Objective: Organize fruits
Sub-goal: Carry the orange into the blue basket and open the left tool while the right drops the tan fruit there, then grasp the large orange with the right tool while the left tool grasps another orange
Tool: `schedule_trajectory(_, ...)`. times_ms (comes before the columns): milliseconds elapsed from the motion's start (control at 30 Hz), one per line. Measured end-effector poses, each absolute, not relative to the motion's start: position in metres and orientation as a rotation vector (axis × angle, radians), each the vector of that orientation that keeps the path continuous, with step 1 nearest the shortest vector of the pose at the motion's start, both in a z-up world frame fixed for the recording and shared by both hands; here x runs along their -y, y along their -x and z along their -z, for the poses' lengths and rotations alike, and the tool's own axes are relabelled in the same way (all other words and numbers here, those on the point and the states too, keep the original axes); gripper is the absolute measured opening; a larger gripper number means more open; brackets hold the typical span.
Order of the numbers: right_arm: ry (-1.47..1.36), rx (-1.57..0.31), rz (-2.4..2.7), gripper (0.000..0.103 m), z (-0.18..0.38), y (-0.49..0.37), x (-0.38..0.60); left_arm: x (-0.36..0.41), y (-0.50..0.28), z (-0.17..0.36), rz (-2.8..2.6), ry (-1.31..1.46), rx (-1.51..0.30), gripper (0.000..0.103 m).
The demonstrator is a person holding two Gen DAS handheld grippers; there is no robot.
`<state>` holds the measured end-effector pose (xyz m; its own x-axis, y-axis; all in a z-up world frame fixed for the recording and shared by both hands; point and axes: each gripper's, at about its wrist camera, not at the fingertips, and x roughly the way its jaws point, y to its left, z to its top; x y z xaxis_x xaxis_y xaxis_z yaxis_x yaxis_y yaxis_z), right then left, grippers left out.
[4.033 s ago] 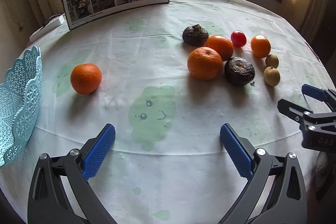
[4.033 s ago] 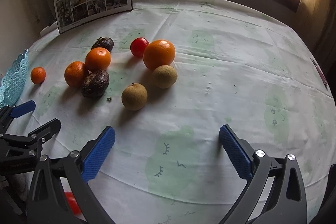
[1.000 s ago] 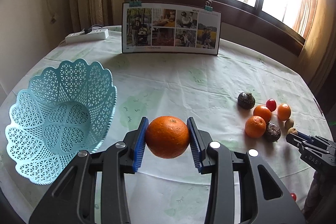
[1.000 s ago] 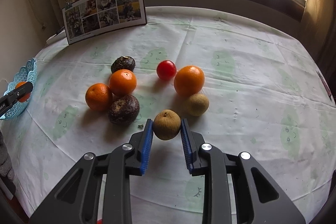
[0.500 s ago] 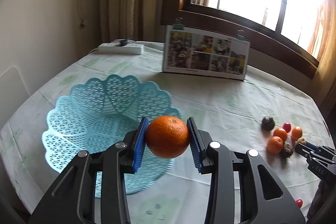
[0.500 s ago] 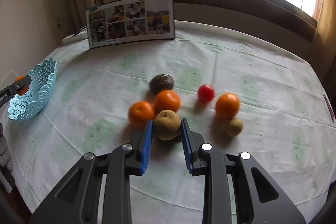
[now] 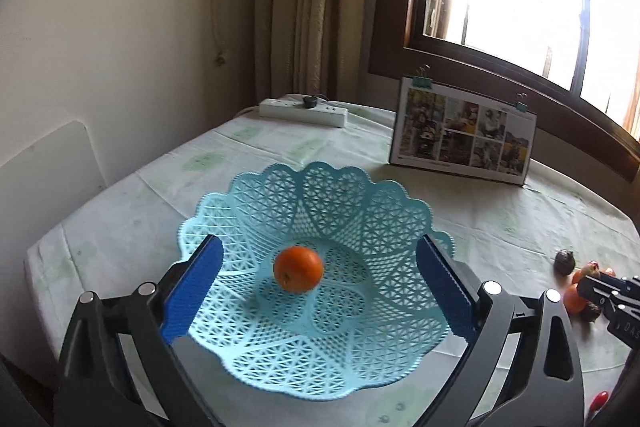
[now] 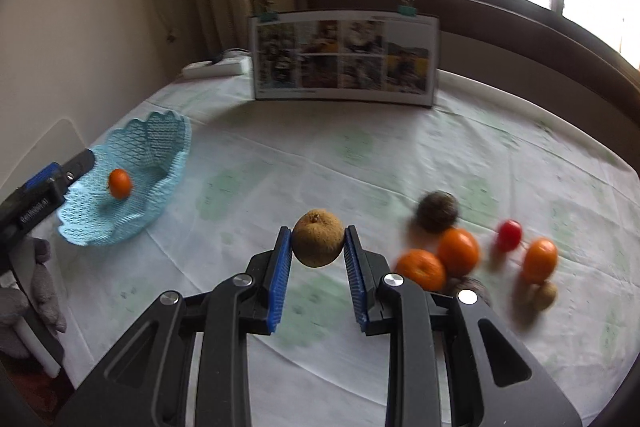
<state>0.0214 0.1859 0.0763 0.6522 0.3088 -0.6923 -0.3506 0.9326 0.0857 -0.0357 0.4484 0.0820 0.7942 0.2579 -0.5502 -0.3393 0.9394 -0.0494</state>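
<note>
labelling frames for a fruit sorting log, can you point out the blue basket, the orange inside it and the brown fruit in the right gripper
blue basket (image 7: 352,203), left wrist view, far lattice wall
orange (image 7: 298,269), left wrist view, middle of its peel
brown fruit (image 8: 318,243), right wrist view, middle of its skin

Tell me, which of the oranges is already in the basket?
The lone orange lying inside the blue basket, below the open left gripper. The other three oranges sit on the table beside the dark fruits.

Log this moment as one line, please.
left gripper: open over basket | orange: in basket | right gripper: shut on brown fruit, above table
</note>
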Motion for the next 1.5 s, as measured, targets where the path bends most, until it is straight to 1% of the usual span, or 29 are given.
schedule_trajectory(200, 0.078, -0.75, -0.536, 0.027, -0.09, -0.024, -0.247, -0.467, 0.048, -0.08, -0.381, 0.151, -0.568, 0.099)
schedule_trajectory(467, 0.108, -0.757, -0.659, 0.027, -0.09, -0.023, -0.305, -0.484, 0.06, -0.078, -0.433, 0.159, -0.569, 0.1)
schedule_trajectory(567, 0.092, -0.751, -0.689, 0.029, -0.091, -0.024, -0.316, -0.488, 0.061, -0.076, -0.443, 0.17, -0.574, 0.1)
schedule_trajectory(600, 0.089, -0.75, -0.691, 0.036, -0.091, -0.023, -0.319, -0.489, 0.062, -0.076, -0.444, 0.174, -0.576, 0.1)
schedule_trajectory(633, 0.084, -0.748, -0.688, 0.046, -0.091, -0.023, -0.319, -0.489, 0.062, -0.075, -0.445, 0.179, -0.58, 0.1)
schedule_trajectory(667, 0.077, -0.744, -0.682, 0.051, -0.091, -0.023, -0.318, -0.489, 0.063, -0.075, -0.445, 0.181, -0.583, 0.1)
schedule_trajectory(700, 0.071, -0.739, -0.676, 0.057, -0.09, -0.023, -0.316, -0.489, 0.062, -0.074, -0.444, 0.183, -0.587, 0.1)
schedule_trajectory(800, 0.053, -0.74, -0.656, 0.06, -0.089, -0.023, -0.306, -0.488, 0.062, -0.074, -0.441, 0.182, -0.591, 0.1)
schedule_trajectory(900, 0.027, -0.752, -0.619, 0.065, -0.084, -0.026, -0.289, -0.483, 0.061, -0.076, -0.433, 0.181, -0.589, 0.1)
schedule_trajectory(1300, -0.04, -0.784, -0.444, 0.065, -0.071, -0.032, -0.206, -0.443, 0.048, -0.083, -0.352, 0.142, -0.586, 0.1)
schedule_trajectory(1500, -0.082, -0.799, -0.299, 0.066, -0.064, -0.041, -0.144, -0.411, 0.036, -0.083, -0.28, 0.106, -0.603, 0.1)
